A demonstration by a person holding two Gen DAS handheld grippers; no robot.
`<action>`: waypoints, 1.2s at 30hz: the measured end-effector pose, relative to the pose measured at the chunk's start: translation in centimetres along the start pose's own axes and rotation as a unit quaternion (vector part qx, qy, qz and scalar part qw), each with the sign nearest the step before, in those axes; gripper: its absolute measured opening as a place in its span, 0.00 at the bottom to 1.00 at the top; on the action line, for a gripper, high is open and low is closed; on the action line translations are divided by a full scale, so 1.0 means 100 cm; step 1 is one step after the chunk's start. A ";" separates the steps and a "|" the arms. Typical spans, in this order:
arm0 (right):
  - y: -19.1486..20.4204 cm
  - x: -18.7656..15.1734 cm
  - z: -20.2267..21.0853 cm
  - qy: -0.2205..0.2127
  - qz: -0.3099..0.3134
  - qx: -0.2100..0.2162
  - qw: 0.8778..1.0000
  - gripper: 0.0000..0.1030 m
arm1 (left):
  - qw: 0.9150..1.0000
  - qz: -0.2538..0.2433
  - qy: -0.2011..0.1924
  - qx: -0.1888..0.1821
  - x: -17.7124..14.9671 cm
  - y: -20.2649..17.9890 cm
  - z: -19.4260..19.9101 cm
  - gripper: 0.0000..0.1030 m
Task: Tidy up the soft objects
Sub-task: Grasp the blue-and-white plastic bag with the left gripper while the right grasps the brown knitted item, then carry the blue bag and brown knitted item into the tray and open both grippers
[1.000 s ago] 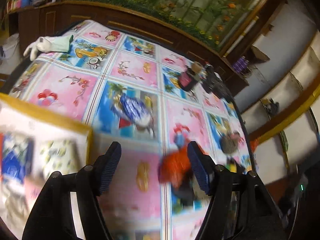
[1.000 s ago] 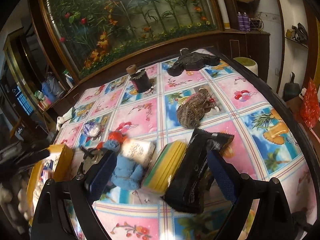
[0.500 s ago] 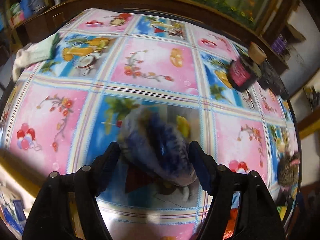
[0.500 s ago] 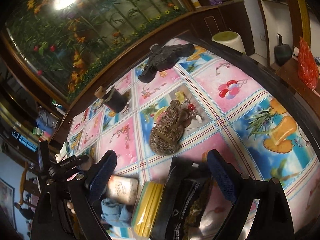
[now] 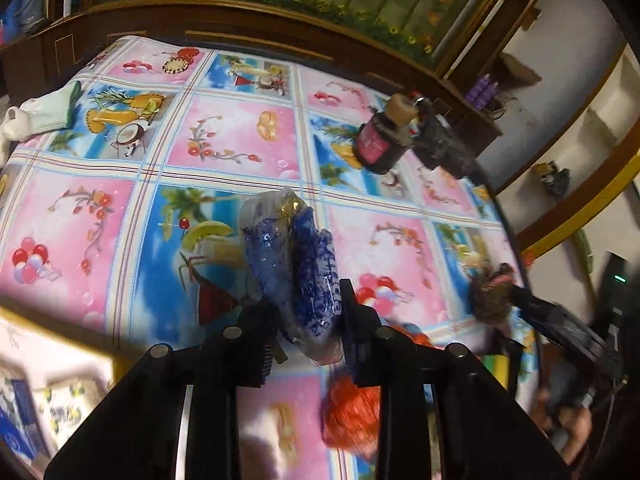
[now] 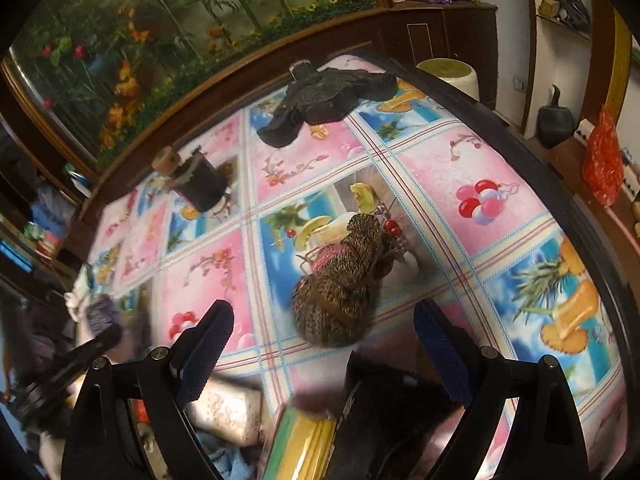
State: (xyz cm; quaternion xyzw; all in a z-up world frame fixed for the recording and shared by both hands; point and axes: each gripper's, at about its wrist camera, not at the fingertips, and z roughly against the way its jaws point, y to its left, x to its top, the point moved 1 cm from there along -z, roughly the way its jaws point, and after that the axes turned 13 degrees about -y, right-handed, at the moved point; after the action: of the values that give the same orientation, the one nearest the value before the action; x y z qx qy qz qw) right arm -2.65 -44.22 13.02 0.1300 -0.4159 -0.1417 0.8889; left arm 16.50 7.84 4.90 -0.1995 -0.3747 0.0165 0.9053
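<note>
**Left fingers clamp a blue plastic pouch above the desk; right fingers spread wide**

The left gripper (image 5: 306,332) has its fingers (image 5: 354,336) closed tight on the lower end of a crinkled blue-and-clear plastic pouch (image 5: 292,256), which stands up tilted between them, lifted over the patterned desk (image 5: 224,132). An orange fuzzy item (image 5: 352,412) lies blurred below the right finger. At the near left is a yellow-rimmed box (image 5: 60,364) with printed soft items inside. A white glove (image 5: 40,116) lies at the far left edge, and a dark jar with a cork lid (image 5: 382,136) lies tipped at the far right.

The right gripper (image 6: 324,344) holds nothing, its fingers (image 6: 440,352) wide apart. Just beyond them, on the desk, sits a brown speckled knitted toy (image 6: 340,280). Nearer, under the fingers, lie a black packet (image 6: 384,412), a yellow sponge (image 6: 304,440), a pale roll (image 6: 228,412) and a blue cloth (image 6: 224,456). A black garment (image 6: 320,96) lies at the far edge.
</note>
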 end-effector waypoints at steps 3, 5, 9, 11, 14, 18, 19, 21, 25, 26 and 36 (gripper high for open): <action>0.013 0.002 -0.020 0.018 0.034 -0.040 0.998 0.84 | 0.999 0.004 -0.022 -0.023 -0.004 0.005 0.040 0.24; 0.016 0.003 -0.031 0.032 0.046 -0.058 0.997 0.68 | 0.999 0.009 -0.039 -0.031 -0.007 0.015 0.072 0.24; 0.020 0.001 -0.030 0.034 0.048 -0.042 0.997 0.44 | 0.997 0.023 -0.069 -0.020 -0.017 0.046 0.127 0.24; 0.023 0.000 -0.015 0.018 0.048 -0.024 0.998 0.44 | 0.996 0.034 -0.085 -0.004 -0.025 0.068 0.156 0.24; 0.026 -0.003 0.011 -0.004 0.049 -0.007 0.999 0.44 | 0.992 0.047 -0.108 0.038 -0.042 0.100 0.194 0.24; 0.039 -0.016 0.053 -0.022 0.060 0.033 0.997 0.44 | 0.986 0.072 -0.117 0.094 -0.076 0.141 0.229 0.24; 0.045 -0.021 0.063 -0.025 0.065 0.045 0.997 0.44 | 0.984 0.078 -0.115 0.111 -0.086 0.151 0.235 0.24; 0.060 -0.034 0.082 -0.026 0.078 0.073 0.994 0.44 | 0.982 0.091 -0.107 0.129 -0.103 0.167 0.241 0.24; 0.093 -0.067 0.107 -0.017 0.110 0.124 0.986 0.44 | 0.979 0.112 -0.077 0.149 -0.131 0.189 0.239 0.24; 0.103 -0.077 0.113 -0.012 0.121 0.137 0.983 0.44 | 0.979 0.111 -0.073 0.153 -0.135 0.191 0.239 0.24; 0.191 -0.160 0.147 0.041 0.220 0.237 0.945 0.44 | 0.978 0.081 -0.026 0.191 -0.113 0.209 0.189 0.25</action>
State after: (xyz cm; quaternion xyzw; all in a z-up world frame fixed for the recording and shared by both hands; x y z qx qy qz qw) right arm -21.18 -22.40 17.59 0.2478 -0.4186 0.1653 0.8579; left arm -2.03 31.60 1.57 -0.0524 -0.3711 0.1660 0.9122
